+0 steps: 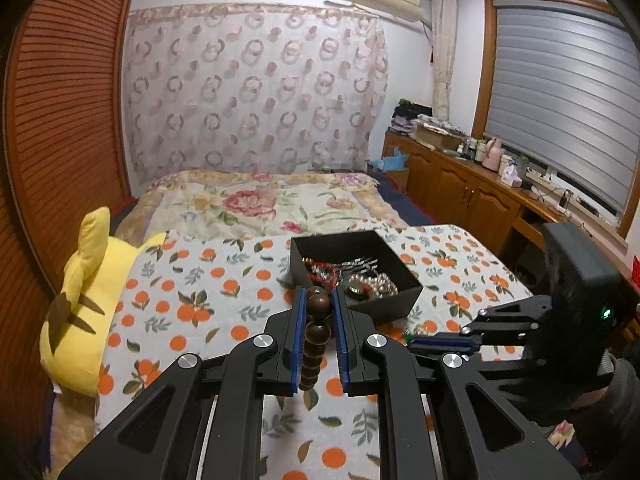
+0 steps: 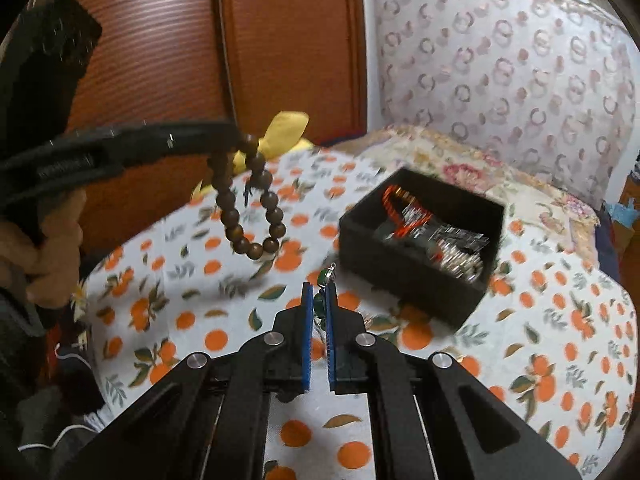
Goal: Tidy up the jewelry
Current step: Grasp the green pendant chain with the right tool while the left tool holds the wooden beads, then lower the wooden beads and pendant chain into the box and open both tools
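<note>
Left wrist view: left gripper (image 1: 319, 304) is closed on a brown bead bracelet (image 1: 316, 332), the top beads pinched between the blue pads and the rest of the strand hanging down between the fingers; its lower end is hidden behind the gripper body. Just beyond the fingertips stands a black box (image 1: 394, 284) holding a tangle of jewelry, with red, silver and pearl-like pieces that cannot be told apart individually. Right gripper (image 1: 440, 345) enters from the right edge, seen side-on; its fingers look drawn together, and what they hold is hard to make out here. The box rests on an orange-print cloth (image 1: 208, 292) spread over a bed. A yellow plush toy (image 1: 84, 300) lies at the left edge of the cloth. A floral blanket (image 1: 256, 200), a patterned curtain, wooden cabinets and a shuttered window fill the room behind.

Right wrist view: right gripper (image 2: 319, 304) is nearly closed on a small green jewelry piece (image 2: 320, 302) with a metal fitting; most of it is hidden between the pads. The bracelet (image 2: 248, 200) hangs as a loop from the left gripper's blurred fingers, clear above the cloth (image 2: 540, 340). The box (image 2: 404, 272) sits right of centre, motion-blurred.
</note>
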